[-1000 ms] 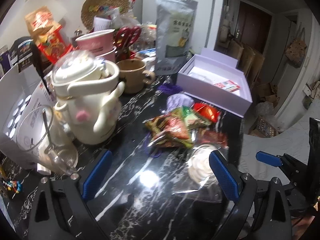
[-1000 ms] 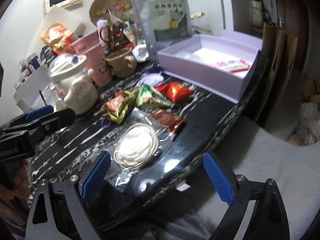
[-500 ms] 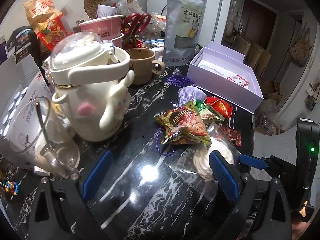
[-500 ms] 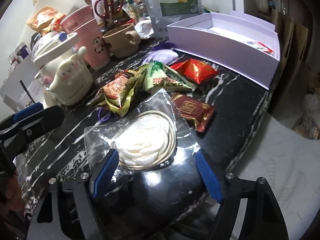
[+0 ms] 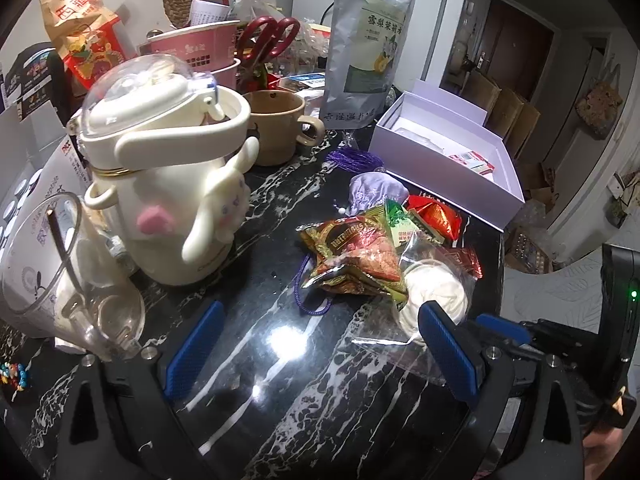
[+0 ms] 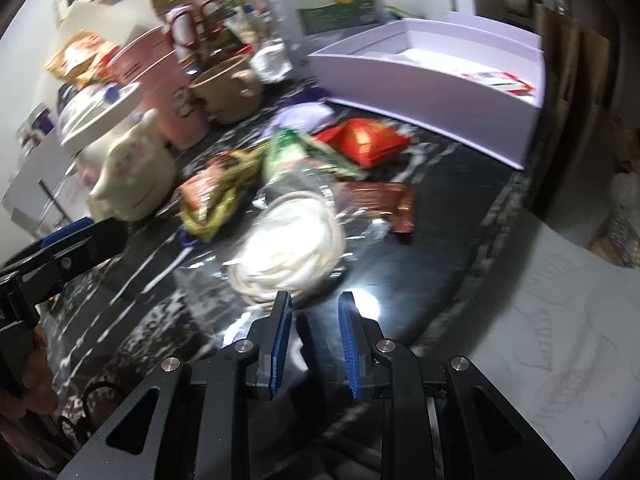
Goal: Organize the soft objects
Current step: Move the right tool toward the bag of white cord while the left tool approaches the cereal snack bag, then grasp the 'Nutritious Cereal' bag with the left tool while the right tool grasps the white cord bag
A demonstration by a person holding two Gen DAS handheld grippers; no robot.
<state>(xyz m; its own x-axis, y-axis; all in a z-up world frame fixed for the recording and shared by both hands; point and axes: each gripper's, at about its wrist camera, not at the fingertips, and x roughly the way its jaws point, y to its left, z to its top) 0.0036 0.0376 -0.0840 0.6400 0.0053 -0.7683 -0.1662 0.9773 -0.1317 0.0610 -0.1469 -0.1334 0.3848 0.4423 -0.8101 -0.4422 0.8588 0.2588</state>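
A clear plastic bag holding a white coil (image 6: 292, 244) lies near the right edge of the black marble table (image 5: 248, 380). My right gripper (image 6: 314, 344) is at the bag's near edge. Its jaws are closing, with the thin plastic between them and a gap still showing between the pads. Behind the bag lie snack packets: a brown-green one (image 5: 352, 256), a red one (image 5: 436, 216) and a dark red one (image 6: 380, 200). A lilac pouch (image 5: 372, 192) sits further back. My left gripper (image 5: 320, 352) hangs open over bare tabletop, its right finger beside the bag (image 5: 434, 292).
An open lilac box (image 5: 448, 160) stands at the back right. A white character jug (image 5: 168, 184), a glass cup (image 5: 60, 264), a brown mug (image 5: 276, 128), pink cups, red scissors and a silver pouch (image 5: 368, 40) crowd the left and back. The table edge (image 6: 500, 216) drops off at the right.
My right gripper has come down and forward to the clear bag, and its jaws have narrowed from wide apart to a small gap. The left gripper has edged closer to the packets, still open.
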